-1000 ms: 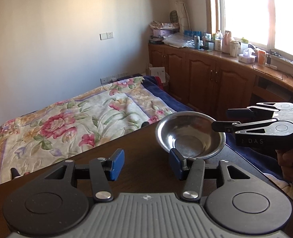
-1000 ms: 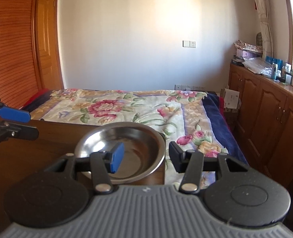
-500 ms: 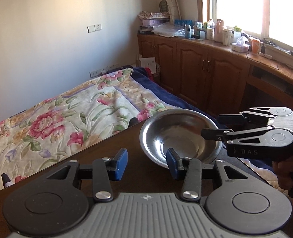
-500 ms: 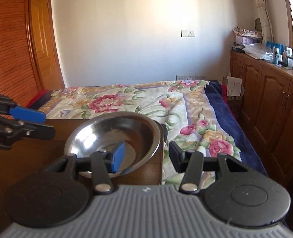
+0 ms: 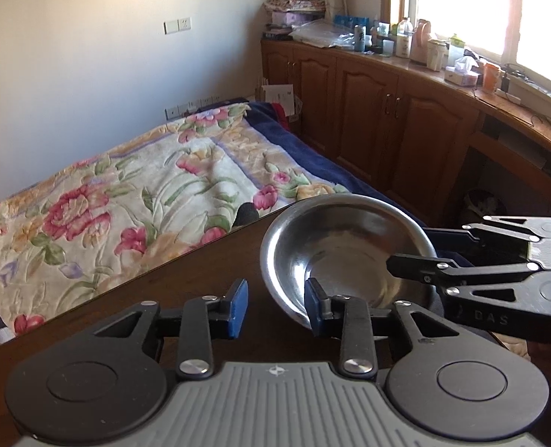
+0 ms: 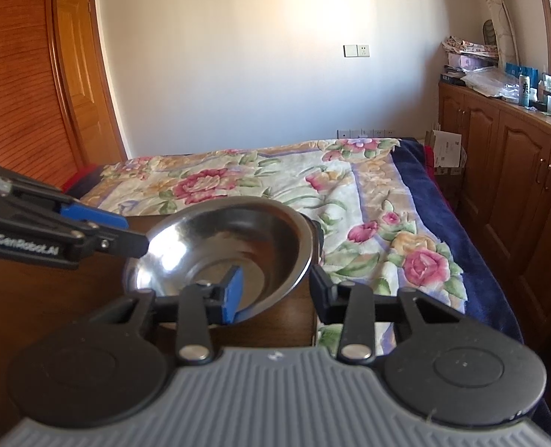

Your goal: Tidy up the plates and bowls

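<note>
A steel bowl stands on the far corner of the dark wooden table. My left gripper is open at the bowl's near-left rim, with its right pad over the rim and its left pad outside. In the right wrist view the bowl shows bright glare inside. My right gripper is open astride the bowl's right rim, its blue left pad inside the bowl. Each gripper shows in the other's view, the right gripper reaching over the bowl and the left gripper at its left edge. Nothing is clamped.
A bed with a floral quilt lies just beyond the table edge. Wooden cabinets with bottles and boxes on top line the right wall under a window. A small black object pokes up at the table's far edge. A wooden door stands left.
Both grippers have closed in on the bowl, which looks larger. The left gripper's right pad and the right gripper's left pad now reach over its rim. Both stay open.
</note>
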`<move>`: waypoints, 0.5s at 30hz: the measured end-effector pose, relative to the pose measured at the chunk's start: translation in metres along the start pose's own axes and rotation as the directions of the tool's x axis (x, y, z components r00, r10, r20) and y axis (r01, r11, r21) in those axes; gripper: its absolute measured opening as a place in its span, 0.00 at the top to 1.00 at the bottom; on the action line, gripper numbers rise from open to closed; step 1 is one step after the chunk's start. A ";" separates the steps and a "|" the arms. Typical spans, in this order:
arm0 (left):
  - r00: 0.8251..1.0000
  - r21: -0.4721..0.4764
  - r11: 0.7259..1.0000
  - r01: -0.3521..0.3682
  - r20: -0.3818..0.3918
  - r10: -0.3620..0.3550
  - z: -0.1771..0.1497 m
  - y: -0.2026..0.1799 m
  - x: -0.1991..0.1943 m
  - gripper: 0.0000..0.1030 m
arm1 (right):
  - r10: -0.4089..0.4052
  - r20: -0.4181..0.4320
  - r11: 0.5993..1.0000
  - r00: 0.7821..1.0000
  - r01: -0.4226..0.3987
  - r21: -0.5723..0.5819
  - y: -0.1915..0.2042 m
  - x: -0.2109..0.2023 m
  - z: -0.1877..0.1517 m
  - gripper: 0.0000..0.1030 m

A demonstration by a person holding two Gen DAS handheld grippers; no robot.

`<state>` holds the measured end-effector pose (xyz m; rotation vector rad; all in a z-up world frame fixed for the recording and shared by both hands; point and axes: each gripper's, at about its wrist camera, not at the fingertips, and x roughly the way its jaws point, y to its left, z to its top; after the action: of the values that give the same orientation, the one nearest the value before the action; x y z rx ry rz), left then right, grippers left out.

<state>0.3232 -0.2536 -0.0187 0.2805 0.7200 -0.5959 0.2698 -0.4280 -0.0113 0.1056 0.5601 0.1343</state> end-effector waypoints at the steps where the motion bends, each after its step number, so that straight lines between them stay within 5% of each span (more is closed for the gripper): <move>1: 1.000 -0.008 1.000 -0.001 -0.006 0.001 0.001 0.002 0.002 0.68 | 0.001 -0.002 1.000 1.000 -0.001 0.004 0.000 0.001 0.000 0.60; 10: 0.999 -0.061 0.998 0.021 -0.040 -0.023 0.007 0.014 0.015 0.74 | 0.006 -0.006 1.000 1.000 -0.006 0.014 0.002 0.001 0.001 0.62; 15: 0.997 -0.070 0.997 0.044 -0.056 -0.048 0.005 0.016 0.016 0.83 | 0.011 -0.015 1.000 1.000 -0.011 0.029 0.004 0.002 0.000 0.76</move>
<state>0.3450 -0.2492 -0.0257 0.2182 0.8025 -0.6069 0.2715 -0.4233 -0.0118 0.1362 0.5765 0.1377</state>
